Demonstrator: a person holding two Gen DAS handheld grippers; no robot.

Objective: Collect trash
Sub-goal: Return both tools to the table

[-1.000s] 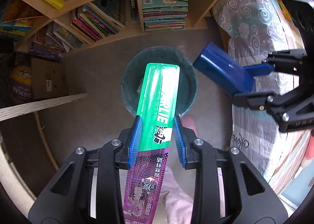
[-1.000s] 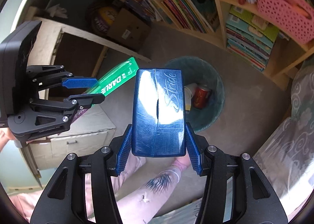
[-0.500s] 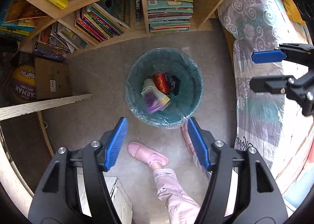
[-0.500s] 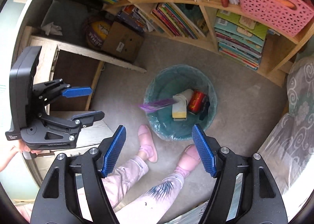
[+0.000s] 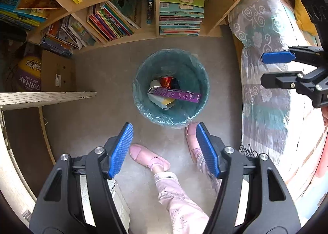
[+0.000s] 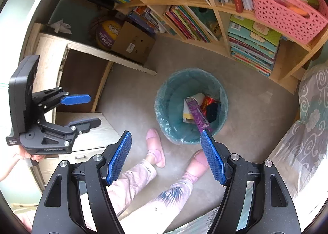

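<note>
Both the left gripper (image 5: 164,148) and right gripper (image 6: 166,156) had just spread their jaws wide, nothing between them. The purple toothpaste box (image 5: 174,93) lay inside the green bin (image 5: 143,111), at twelve o'clock of the left gripper.

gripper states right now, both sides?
Left hand-held gripper: open, jaws have just been opening, nothing between them.
Right hand-held gripper: open, jaws have just opened, nothing between them.
</note>
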